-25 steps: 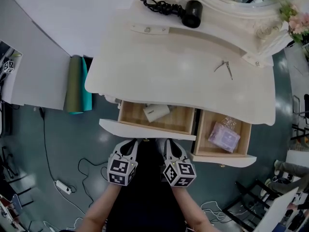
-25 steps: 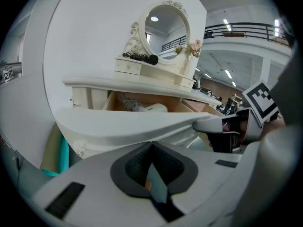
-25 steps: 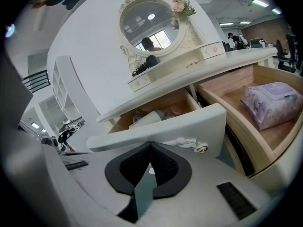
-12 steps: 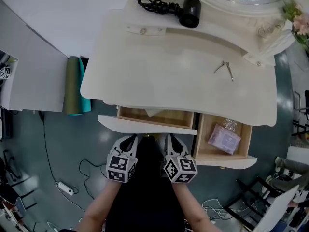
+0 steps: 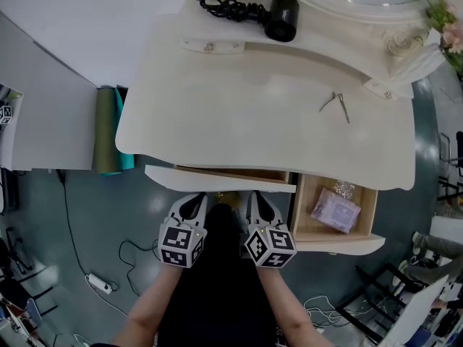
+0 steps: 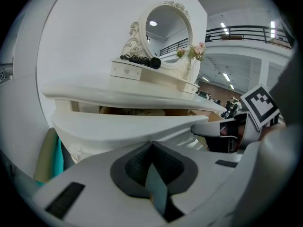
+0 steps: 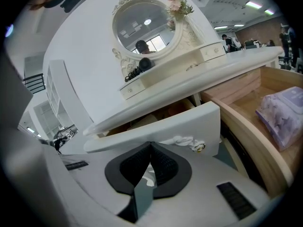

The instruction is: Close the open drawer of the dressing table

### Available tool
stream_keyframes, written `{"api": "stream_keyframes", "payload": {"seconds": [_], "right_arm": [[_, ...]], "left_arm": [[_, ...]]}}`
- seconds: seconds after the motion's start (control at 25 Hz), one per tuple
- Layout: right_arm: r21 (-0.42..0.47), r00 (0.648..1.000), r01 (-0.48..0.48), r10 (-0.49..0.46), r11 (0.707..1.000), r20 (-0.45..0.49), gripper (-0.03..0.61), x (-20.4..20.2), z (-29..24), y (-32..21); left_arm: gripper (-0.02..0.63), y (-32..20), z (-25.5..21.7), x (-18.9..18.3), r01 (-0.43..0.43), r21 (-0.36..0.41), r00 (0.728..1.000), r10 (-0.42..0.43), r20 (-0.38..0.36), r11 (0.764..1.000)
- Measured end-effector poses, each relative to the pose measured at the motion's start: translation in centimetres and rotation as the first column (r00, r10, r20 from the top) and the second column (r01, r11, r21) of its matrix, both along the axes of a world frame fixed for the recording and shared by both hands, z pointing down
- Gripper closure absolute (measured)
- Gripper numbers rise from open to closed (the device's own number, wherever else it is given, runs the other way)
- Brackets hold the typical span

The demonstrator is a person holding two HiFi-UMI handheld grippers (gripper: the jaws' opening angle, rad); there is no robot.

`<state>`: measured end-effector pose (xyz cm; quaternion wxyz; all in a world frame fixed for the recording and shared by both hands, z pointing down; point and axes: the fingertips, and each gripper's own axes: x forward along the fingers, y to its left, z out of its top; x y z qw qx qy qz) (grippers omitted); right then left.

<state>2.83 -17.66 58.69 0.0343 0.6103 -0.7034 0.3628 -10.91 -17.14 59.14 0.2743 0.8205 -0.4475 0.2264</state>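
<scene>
Jaws closed on nothing at left gripper (image 5: pixel 193 200) and right gripper (image 5: pixel 257 198). Tips against drawer front (image 5: pixel 217 181) directly ahead, almost home under dressing table (image 5: pixel 268 114) top. Outward of right gripper: second drawer (image 5: pixel 340 243) wide open. Risk: skewing and jamming from uneven push; tips slipping off the front.

Packet (image 5: pixel 336 210) in right drawer (image 5: pixel 340 244) — left drawer (image 5: pixel 217 179) beside it, under tabletop (image 5: pixel 253 114)
</scene>
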Motion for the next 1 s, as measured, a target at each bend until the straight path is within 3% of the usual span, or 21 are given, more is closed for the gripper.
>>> {"api": "stream_keyframes", "payload": {"seconds": [1.0], "right_arm": [[0.026, 0.999, -0.029, 0.030, 0.999, -0.037, 0.545, 0.5, 0.4, -4.7]], "left_arm": [[0.594, -4.9, 0.1, 0.7, 0.076, 0.028, 0.997, -0.075, -0.033, 0.997]]}}
